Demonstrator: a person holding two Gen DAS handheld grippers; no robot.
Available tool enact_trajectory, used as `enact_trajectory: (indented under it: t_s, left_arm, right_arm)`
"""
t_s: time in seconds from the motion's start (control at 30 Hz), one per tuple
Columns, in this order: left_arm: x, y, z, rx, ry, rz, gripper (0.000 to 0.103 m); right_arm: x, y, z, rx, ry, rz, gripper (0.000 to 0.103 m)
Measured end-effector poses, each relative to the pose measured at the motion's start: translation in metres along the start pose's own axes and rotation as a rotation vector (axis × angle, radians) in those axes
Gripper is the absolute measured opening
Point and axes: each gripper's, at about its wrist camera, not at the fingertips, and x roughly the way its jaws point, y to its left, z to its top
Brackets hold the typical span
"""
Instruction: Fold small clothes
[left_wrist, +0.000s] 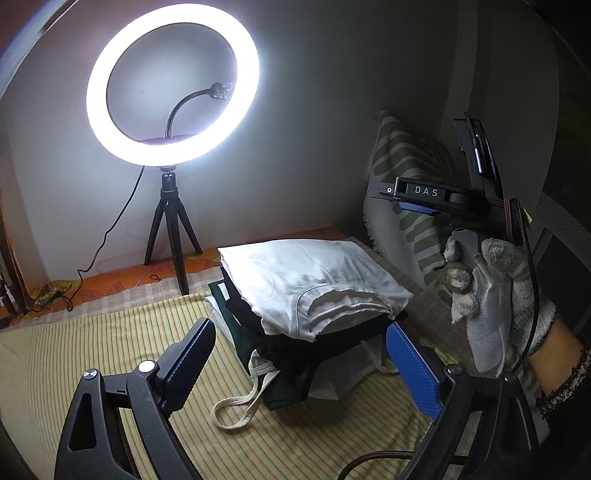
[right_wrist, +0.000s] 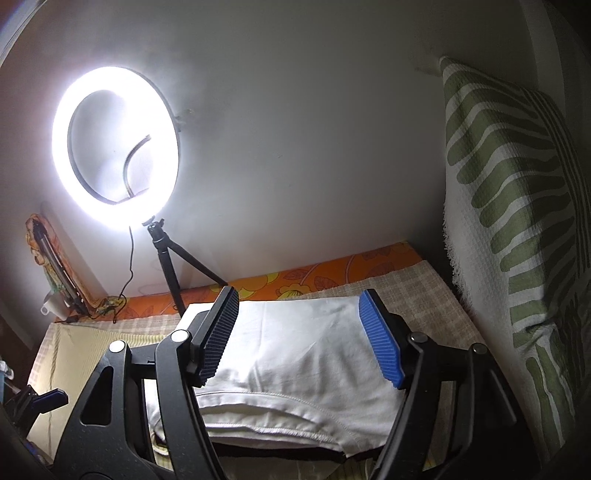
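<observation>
Right now, through the left wrist camera, the left gripper (left_wrist: 301, 354) is hanging with its jaws spread wide and nothing between them, just in front of the stack of folded clothes (left_wrist: 295, 325), where a white folded garment (left_wrist: 310, 280) is sitting on top of darker pieces. The stack is looking a little lopsided to me: a loose white strap (left_wrist: 240, 406) is trailing out from its base onto the striped yellow bedsheet (left_wrist: 110, 332), and I am thinking a finger dropping low could be snagging that loop and dragging the lower layers askew. The person's gloved right hand (left_wrist: 491, 302) is holding the other tool off to the right, close beside the stack, so a careless swing could be knocking the top piece off. A glowing ring light (left_wrist: 173, 85) is standing on a small tripod (left_wrist: 170, 236) against the pale wall, its cable running along the orange floral mattress edge (left_wrist: 122, 284). Over on the right wrist camera, the right gripper (right_wrist: 301, 339) is likewise hovering apart and empty, above the white folded garment (right_wrist: 295, 354), not pressing on it. A green-and-white patterned cushion (right_wrist: 509, 206) is leaning at the right, and the ring light (right_wrist: 116, 147) is glaring hard enough to be washing out the wall beside it.
</observation>
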Motion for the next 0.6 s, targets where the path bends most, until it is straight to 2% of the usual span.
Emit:
enact_trajectory:
  t_s: [0.1, 0.37, 0.4, 0.47, 0.6]
  left_arm:
    - [-0.013, -0.001, -0.001, 0.007, -0.010, 0.002, 0.100]
    - [-0.048, 0.000, -0.020, 0.026, -0.020, 0.010, 0.103]
    - [-0.051, 0.001, -0.024, 0.027, -0.018, 0.010, 0.103]
    - [-0.059, 0.002, -0.031, 0.031, -0.012, 0.011, 0.103]
    - [-0.075, 0.002, -0.044, 0.054, -0.008, 0.015, 0.103]
  right_arm:
    - [-0.014, 0.007, -0.002, 0.005, -0.017, -0.001, 0.085]
    - [-0.059, 0.033, -0.021, 0.030, -0.061, 0.000, 0.086]
    - [-0.063, 0.037, -0.024, 0.031, -0.061, 0.001, 0.088]
    - [-0.071, 0.046, -0.035, 0.032, -0.065, 0.007, 0.101]
    - [-0.088, 0.061, -0.059, 0.027, -0.081, 0.015, 0.103]
